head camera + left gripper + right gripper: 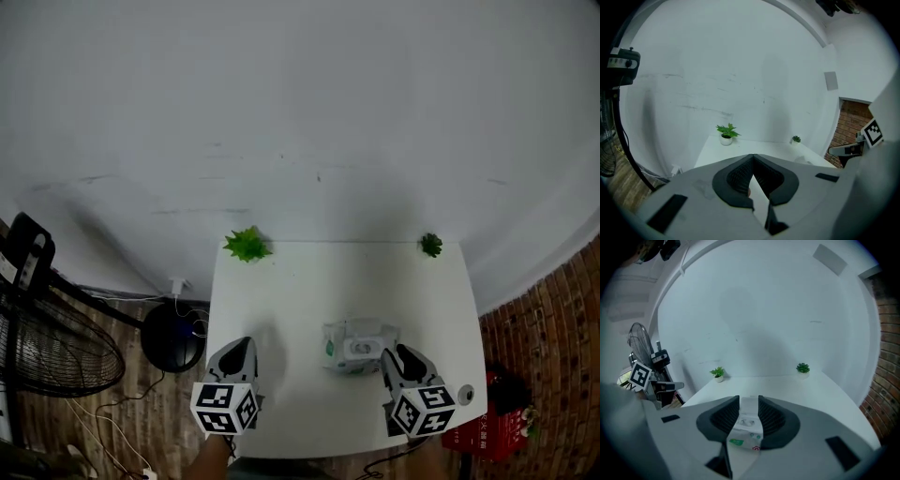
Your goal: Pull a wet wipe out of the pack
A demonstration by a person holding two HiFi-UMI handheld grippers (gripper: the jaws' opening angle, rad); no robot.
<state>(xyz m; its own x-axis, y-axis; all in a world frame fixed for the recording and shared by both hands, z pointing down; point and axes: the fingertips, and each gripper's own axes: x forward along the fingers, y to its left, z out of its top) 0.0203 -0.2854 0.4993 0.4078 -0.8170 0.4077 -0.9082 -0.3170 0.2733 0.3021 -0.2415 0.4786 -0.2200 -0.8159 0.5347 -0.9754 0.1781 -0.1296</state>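
Right gripper [749, 403] stood part-open, wipe pack [359, 345] seemingly just between its jaws; left gripper [753, 156], closed and empty, was best brought over to pin the pack.

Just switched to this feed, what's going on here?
A person holds two grippers over a white table. The right gripper has its jaws apart and is lined up on the wipe pack, which shows between them; I cannot tell whether they touch it. The left gripper is shut and empty, off to the pack's left. No wipe looks pulled out yet. A left plant and a right plant stand at the far corners.
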